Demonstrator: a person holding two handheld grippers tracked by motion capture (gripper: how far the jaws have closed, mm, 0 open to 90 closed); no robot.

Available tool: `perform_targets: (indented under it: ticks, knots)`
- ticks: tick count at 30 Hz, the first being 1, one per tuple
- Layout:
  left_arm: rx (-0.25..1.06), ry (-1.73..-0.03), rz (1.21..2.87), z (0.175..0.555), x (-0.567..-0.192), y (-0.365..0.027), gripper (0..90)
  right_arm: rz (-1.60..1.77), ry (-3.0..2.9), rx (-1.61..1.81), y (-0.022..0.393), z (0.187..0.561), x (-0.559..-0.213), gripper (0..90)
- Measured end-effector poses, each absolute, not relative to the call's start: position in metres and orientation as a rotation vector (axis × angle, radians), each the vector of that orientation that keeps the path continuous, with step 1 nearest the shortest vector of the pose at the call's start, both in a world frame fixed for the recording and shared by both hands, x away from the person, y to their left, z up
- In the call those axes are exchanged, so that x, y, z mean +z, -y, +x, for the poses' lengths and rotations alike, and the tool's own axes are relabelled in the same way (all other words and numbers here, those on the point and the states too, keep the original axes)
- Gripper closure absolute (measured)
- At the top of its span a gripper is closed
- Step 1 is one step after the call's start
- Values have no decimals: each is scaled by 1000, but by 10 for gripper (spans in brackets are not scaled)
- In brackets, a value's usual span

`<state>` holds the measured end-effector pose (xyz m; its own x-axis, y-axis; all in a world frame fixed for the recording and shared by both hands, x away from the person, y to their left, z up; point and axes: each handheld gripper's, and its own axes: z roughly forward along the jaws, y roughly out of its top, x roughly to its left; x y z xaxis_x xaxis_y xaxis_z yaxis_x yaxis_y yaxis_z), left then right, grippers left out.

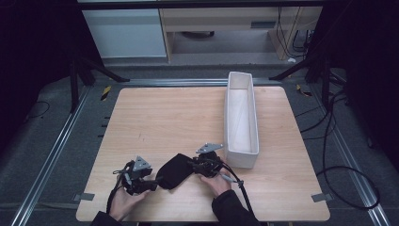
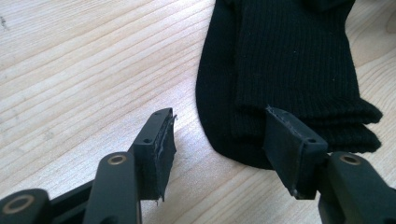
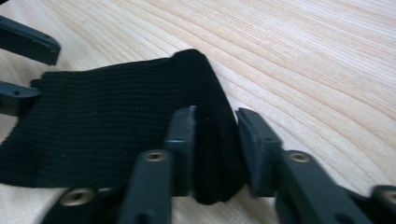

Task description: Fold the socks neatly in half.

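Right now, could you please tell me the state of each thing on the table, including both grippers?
black sock: lying flat on the table, folded.
white bin: upright, nothing seen inside.
left gripper: open, jaws straddle the sock's cuff edge.
right gripper: jaws around a raised fold of the sock; firm pinch unclear.

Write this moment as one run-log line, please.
left hand-held gripper: open at black sock cuff | right hand-held gripper: pinching sock fold | white bin: untouched
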<state>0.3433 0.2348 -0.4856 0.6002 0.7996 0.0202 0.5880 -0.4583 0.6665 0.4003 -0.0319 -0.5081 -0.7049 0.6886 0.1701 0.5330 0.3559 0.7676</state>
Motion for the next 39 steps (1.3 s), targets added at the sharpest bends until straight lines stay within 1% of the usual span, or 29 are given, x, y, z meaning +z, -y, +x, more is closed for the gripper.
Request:
perform_targets:
  ticks: [1, 3, 5, 10, 15, 23, 28, 34, 39]
  knots:
    - [442, -1091, 2206, 343, -486, -235, 424, 1106, -2430, 1271, 32, 399, -507, 765]
    - [448, -1093, 2206, 343, -486, -234, 425, 1086, -2424, 1254, 32, 398, -504, 820]
    - [449, -1090, 2206, 343, -486, -232, 427, 1075, -2412, 1251, 32, 397, -501, 831]
    - [443, -1094, 2196, 345, -487, -227, 427, 996, -2377, 1283, 33, 394, -487, 838]
    - [444, -1095, 2188, 346, -488, -222, 426, 862, -2394, 1354, 25, 384, -472, 839]
    - [444, -1107, 2181, 346, -488, -221, 424, 709, -2465, 1412, 8, 360, -472, 841]
    - [445, -1110, 2181, 347, -489, -220, 425, 638, -2519, 1423, 0, 348, -479, 841]
    - [447, -1105, 2184, 347, -489, -219, 425, 630, -2549, 1443, -2, 346, -487, 842]
    - [443, -1110, 2182, 347, -490, -219, 426, 656, -2503, 1466, 1, 351, -478, 845]
